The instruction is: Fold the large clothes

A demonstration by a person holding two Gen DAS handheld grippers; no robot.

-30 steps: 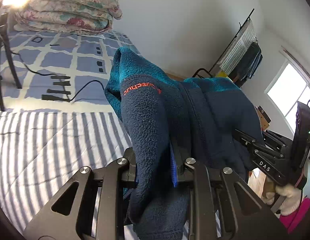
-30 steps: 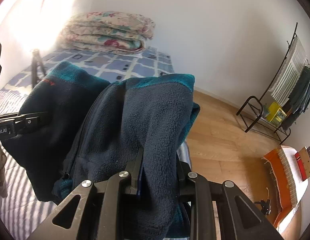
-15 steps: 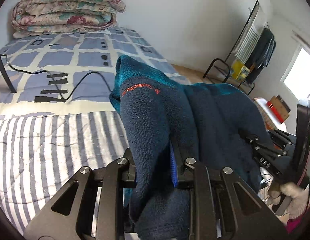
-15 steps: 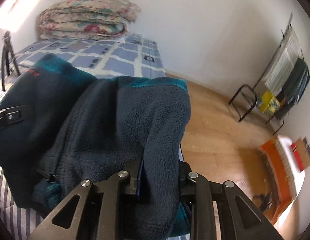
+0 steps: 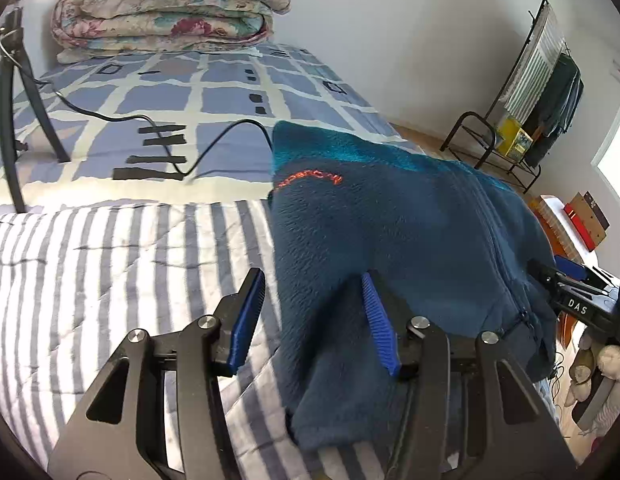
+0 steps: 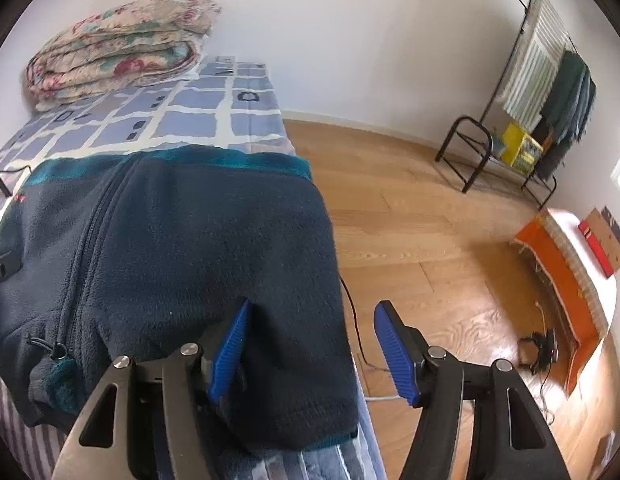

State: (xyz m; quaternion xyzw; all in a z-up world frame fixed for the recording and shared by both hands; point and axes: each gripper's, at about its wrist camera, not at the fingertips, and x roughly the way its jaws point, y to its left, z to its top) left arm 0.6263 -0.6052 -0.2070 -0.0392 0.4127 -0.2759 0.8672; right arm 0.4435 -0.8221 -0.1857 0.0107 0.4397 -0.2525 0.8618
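Observation:
A dark navy fleece jacket (image 5: 389, 232) with a teal collar band and an orange logo lies folded on the striped bedspread (image 5: 110, 264). My left gripper (image 5: 313, 304) is open at the jacket's near left corner, and cloth still drapes over its right finger (image 5: 377, 320). The jacket also shows in the right wrist view (image 6: 182, 256), at the bed's right edge. My right gripper (image 6: 310, 332) is open at the jacket's near right corner, with its left finger (image 6: 230, 348) against the fleece and its right finger out over the floor.
A folded floral quilt (image 5: 166, 8) sits at the head of the bed on a blue checked sheet (image 5: 214, 96). A black cable (image 5: 150, 128) and a tripod leg (image 5: 10, 128) rest on it. A clothes rack (image 6: 541, 92) stands by the wall across the wooden floor (image 6: 421, 220).
Both grippers lowered the jacket onto the bed and opened, letting go of the fleece they were holding. The jacket now lies flat instead of hanging.

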